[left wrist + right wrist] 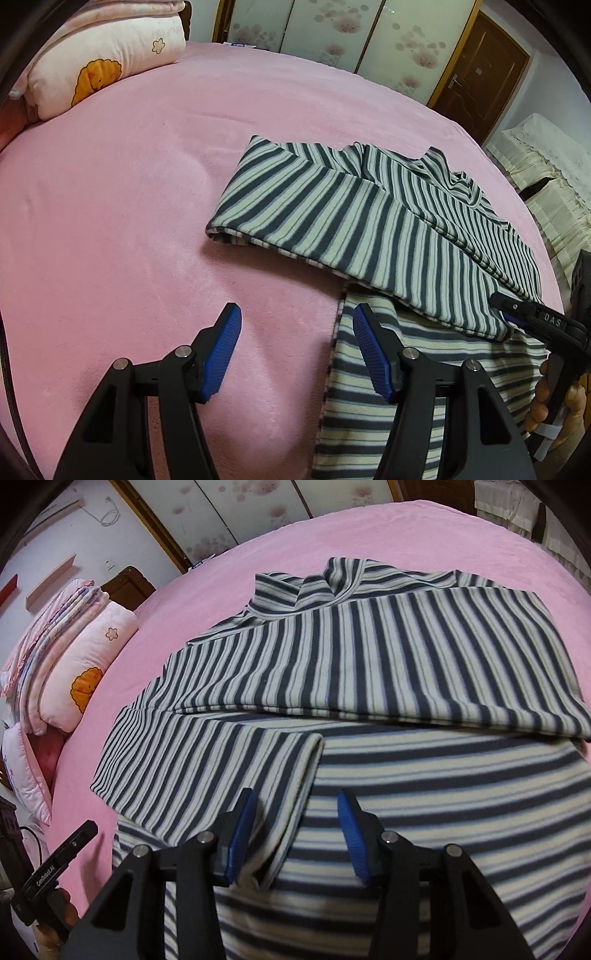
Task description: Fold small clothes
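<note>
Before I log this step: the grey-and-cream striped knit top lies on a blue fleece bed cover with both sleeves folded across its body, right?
Only the colour is wrong: the bed cover is pink, as the right wrist view shows. The striped top does lie there, sleeves folded across.

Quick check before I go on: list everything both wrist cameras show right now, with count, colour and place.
striped top: one, dark blue and cream, on the bed, both sleeves folded across the body
bedsheet: one, pink, covers the bed
pillows: a stack, pale pink with an orange print, at the head of the bed
sliding doors: pale floral panels, behind the bed
wooden door: one, brown, far corner
cream fabric: frilled, beside the bed
left gripper: black, blue pads, open, at the top's lower left edge
right gripper: black, blue pads, open, over the top's lower part
</note>
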{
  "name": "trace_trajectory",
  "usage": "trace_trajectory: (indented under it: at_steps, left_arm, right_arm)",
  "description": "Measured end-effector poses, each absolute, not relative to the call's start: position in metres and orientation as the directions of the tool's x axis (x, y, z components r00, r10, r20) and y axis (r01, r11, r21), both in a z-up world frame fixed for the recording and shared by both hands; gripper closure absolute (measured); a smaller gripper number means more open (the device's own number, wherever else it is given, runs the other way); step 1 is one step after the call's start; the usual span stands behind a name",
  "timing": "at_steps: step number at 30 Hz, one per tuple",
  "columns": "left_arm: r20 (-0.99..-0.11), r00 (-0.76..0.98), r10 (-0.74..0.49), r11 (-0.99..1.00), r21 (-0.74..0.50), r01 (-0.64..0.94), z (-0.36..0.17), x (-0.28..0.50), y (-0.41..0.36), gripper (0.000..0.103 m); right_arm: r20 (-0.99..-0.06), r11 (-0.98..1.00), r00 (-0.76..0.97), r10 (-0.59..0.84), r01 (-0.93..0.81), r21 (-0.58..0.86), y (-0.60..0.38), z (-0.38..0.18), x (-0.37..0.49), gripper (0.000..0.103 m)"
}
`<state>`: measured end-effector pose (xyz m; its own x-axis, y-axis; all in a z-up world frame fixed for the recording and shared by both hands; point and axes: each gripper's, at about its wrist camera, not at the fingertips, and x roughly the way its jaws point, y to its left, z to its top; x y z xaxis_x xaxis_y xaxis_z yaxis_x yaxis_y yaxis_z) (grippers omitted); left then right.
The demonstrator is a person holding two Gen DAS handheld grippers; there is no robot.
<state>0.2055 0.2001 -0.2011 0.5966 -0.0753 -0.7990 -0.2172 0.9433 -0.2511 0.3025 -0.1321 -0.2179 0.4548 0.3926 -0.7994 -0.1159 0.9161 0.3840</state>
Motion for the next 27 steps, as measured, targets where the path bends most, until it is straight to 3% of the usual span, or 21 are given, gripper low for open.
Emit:
trace_trajectory:
  at_steps: [3,4,5,10,19,27]
  left_arm:
    - [-0.800,0.595,-0.077,0.945,-0.249,-0.212,-0.203,0.205,0.199,0.041]
    - [-0.800,0.595,-0.079,0.946,-0.248,-0.209,-0.204,0.205,0.198,0.041]
    - [-0.801,0.594,-0.078,0.947,-0.246,-0.208,-0.204,0.204,0.198,0.041]
    - [-0.797,0.599,-0.073,0.955,-0.230,-0.189,-0.202,0.203,0.193,0.041]
    - [-0.797,0.597,-0.095,0.946,-0.259,-0.195,-0.205,0.224,0.184,0.039]
    - [-0.793,0.605,-0.074,0.949,-0.242,-0.200,-0.203,0.259,0.170,0.034]
  right_arm:
    - [-0.790,0.904,0.446,0.421,-0.138,0.404,-0.128,-0.220,0.307,0.081]
    - [-0.783,0.895,0.439,0.440,-0.152,0.418,-0.126,-0.221,0.308,0.092]
    - [-0.782,0.893,0.436,0.446,-0.158,0.421,-0.125,-0.221,0.308,0.094]
    - [-0.768,0.911,0.489,0.413,-0.217,0.352,-0.111,-0.200,0.300,0.096]
    - [-0.620,0.910,0.688,0.378,-0.398,0.114,-0.076,-0.084,0.298,0.096]
    - [-0.564,0.947,0.783,0.264,-0.321,-0.002,-0.097,-0.029,0.346,0.096]
